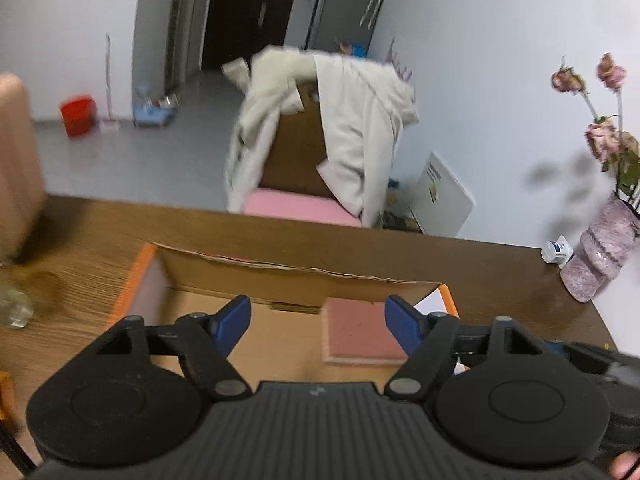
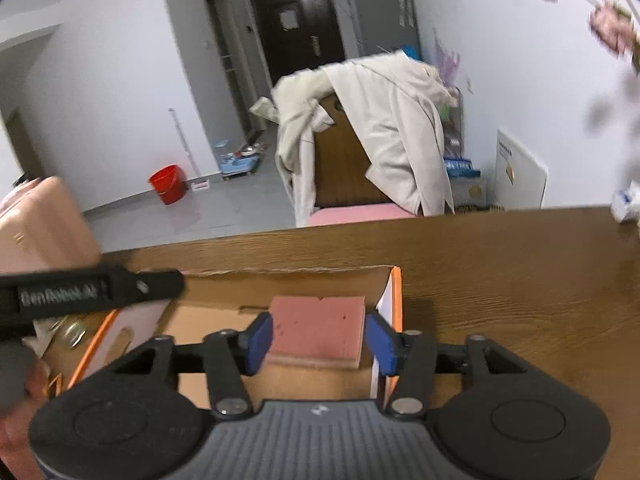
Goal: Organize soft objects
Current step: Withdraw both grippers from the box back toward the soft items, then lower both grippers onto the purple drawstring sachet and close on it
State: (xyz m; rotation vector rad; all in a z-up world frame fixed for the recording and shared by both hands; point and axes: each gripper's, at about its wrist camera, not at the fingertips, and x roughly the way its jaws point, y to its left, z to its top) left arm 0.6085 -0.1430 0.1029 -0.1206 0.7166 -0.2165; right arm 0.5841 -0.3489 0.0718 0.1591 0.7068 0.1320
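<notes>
Left wrist view: the left gripper [image 1: 318, 322] stands wide apart and empty at the bottom centre, above an open box [image 1: 280, 276] on the table [image 1: 480, 256]. A pink sponge [image 1: 360, 330] lies in the box's right part, lower centre of the frame.

Right wrist view: the right gripper [image 2: 318, 338] is parted, its blue pads flanking the sponge [image 2: 316, 328] without pressing it; the sponge rests in the box [image 2: 280, 280], centre frame.

A wooden chair [image 1: 298, 152] with a pink cushion stands just beyond the brown counter [image 1: 480, 264], a pale coat [image 1: 360, 128] draped over it. Behind it, grey floor [image 1: 160, 160], white walls and a dark door [image 2: 296, 28].
</notes>
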